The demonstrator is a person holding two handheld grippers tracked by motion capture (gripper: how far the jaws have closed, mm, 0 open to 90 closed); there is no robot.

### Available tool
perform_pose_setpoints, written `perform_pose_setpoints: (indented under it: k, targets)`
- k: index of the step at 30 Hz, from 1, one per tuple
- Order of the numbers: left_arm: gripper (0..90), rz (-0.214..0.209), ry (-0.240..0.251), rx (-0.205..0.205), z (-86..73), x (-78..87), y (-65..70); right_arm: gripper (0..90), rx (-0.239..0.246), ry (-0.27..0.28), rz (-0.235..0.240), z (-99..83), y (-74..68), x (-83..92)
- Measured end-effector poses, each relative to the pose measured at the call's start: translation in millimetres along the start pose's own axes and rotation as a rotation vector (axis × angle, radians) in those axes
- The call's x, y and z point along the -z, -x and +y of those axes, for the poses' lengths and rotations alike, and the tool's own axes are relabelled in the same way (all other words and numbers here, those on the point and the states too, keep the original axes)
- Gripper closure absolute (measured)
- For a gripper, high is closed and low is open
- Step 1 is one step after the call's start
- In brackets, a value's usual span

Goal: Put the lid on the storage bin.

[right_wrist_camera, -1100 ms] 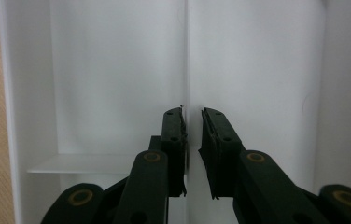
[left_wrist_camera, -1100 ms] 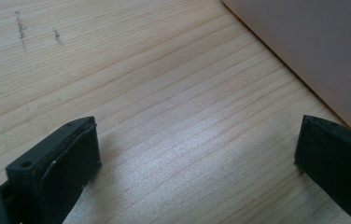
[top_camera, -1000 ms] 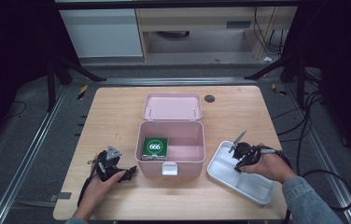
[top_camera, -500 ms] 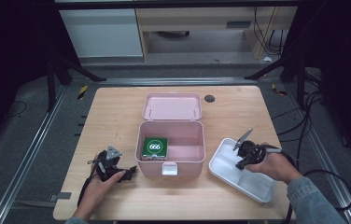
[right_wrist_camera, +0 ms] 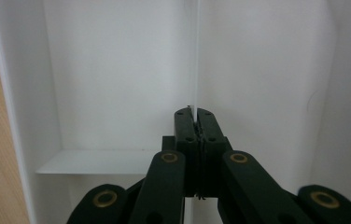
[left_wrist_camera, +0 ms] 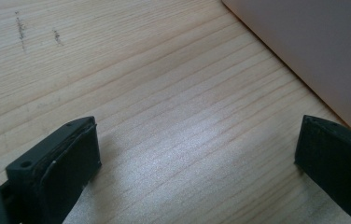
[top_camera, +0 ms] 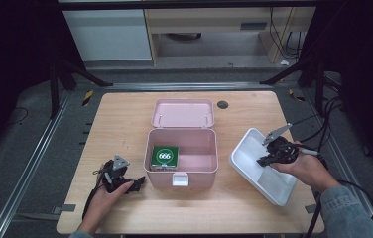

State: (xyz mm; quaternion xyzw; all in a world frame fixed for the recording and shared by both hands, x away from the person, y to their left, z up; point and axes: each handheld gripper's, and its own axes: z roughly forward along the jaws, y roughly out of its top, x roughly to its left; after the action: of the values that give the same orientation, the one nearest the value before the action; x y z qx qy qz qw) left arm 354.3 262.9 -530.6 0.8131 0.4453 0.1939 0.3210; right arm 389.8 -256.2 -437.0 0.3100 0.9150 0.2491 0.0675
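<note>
A white divided tray [top_camera: 252, 148] hangs tilted over the table's right side. My right gripper [top_camera: 262, 161] is shut on its thin inner divider [right_wrist_camera: 197, 56], which the right gripper view shows pinched between the closed jaws [right_wrist_camera: 195, 114]. An open pink box [top_camera: 194, 171] stands mid-table with its lid [top_camera: 183, 113] folded back and a green pack [top_camera: 164, 156] marked 666 inside at the left. My left gripper [top_camera: 137, 184] rests on the wood just left of the box. It stands open [left_wrist_camera: 197, 154] with bare table between its jaws. The pink box wall [left_wrist_camera: 313, 46] lies just beyond them.
A small dark round disc [top_camera: 222, 104] sits near the table's far edge. Cables [top_camera: 331, 124] trail off the right edge by a dark stand leg. Bare wood [top_camera: 120, 124] stretches along the left side and the front of the table.
My right hand has risen with the white tray in its grip, which now sits higher and more tilted. The left gripper has stayed where it was.
</note>
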Motion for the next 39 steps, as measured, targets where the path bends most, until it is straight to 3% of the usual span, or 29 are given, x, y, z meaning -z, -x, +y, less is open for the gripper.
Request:
perform_pose_setpoints:
  k: [9, 18, 29, 39]
  targets:
    - [0.0, 0.0, 0.0, 0.0, 0.0, 0.0, 0.0, 89.8, 0.016, 0.033, -0.031, 18.1, 3.8, 18.2]
    - [0.0, 0.0, 0.003, 0.004, 0.0, -0.2, 0.2, 89.8, 0.079, 0.039, -0.06, 51.7, 2.8, 53.5]
    - [0.0, 0.0, 0.0, 0.001, 0.2, 0.0, 0.0, 89.8, 0.19, 0.01, -0.084, 104.5, -11.9, 87.6]
    - [0.0, 0.0, 0.0, 0.001, 0.1, 0.0, 0.0, 89.8, 0.288, -0.016, -0.062, 152.8, -36.9, 87.7]
